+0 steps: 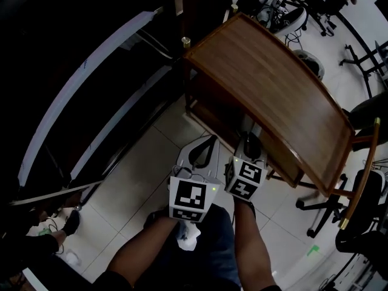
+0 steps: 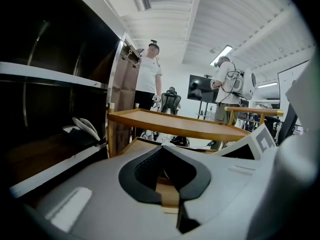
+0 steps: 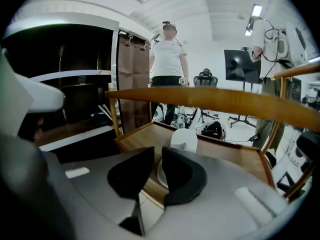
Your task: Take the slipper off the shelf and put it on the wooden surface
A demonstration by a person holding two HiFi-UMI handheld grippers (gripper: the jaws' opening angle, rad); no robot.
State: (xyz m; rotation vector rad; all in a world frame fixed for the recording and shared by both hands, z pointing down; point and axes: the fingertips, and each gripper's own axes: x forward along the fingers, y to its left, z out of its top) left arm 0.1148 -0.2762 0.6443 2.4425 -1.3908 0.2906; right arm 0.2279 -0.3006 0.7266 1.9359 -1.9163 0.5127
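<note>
Right gripper view looks along the right claw point(image 3: 158, 152), whose black pads stand a narrow slot apart with nothing pinched between them. Just past that slot lies the white slipper point(image 3: 184, 140), flat on the lower deck point(image 3: 235, 161) of the wooden bench and free of the pads. So the set-down looks done, and the step in hand, as I judge it, is getting clear without disturbing the slipper. Best to hold the pads at this gap, no narrower, and draw back along the claw's own line before lifting. The top board point(image 3: 220, 102) hangs close overhead, and a steep rise could knock its edge. The left claw point(image 2: 163, 153) has its tips together and carries nothing. It sits just beside the right one in front of the bench and is best kept out of the way. Off to the left, the dark shelf point(image 2: 55, 79) holds something pale-strapped, too dim to name.
</note>
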